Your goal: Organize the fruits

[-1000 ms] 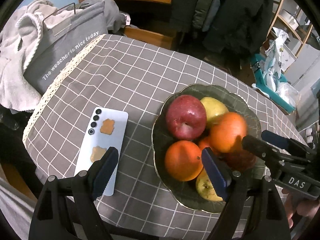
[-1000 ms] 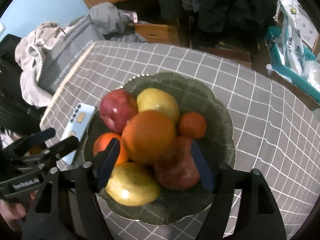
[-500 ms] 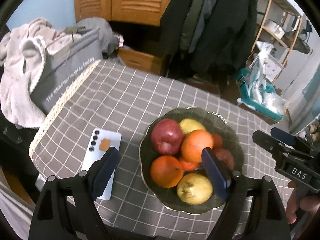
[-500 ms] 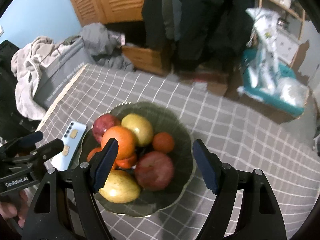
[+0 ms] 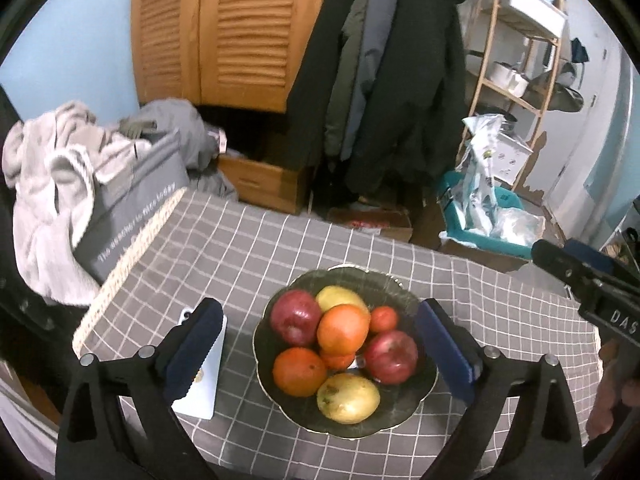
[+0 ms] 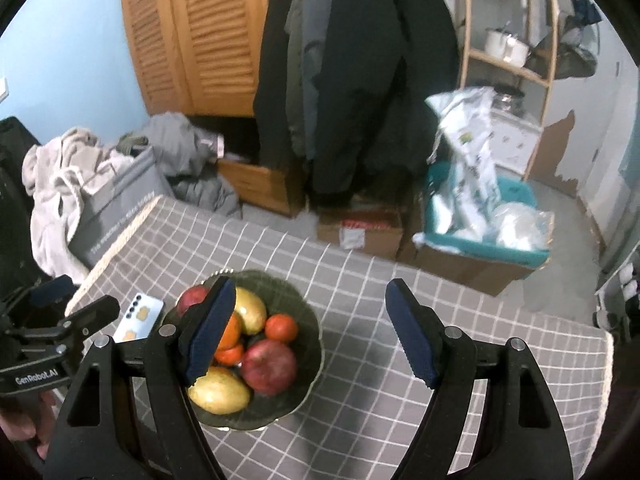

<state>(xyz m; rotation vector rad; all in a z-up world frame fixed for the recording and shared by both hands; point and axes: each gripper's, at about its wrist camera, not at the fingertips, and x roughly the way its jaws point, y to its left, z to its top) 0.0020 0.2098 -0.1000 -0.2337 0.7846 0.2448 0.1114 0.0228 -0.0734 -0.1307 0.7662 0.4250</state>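
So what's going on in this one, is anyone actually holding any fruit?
No. A person holds a gripper in each hand above the table, and neither grips anything. The left gripper has just been opening its jaws, with nothing pressed between them; the right gripper is open too. All the fruit sits piled in the dark green bowl: apples, oranges and yellow fruit. A phone lies beside the bowl.
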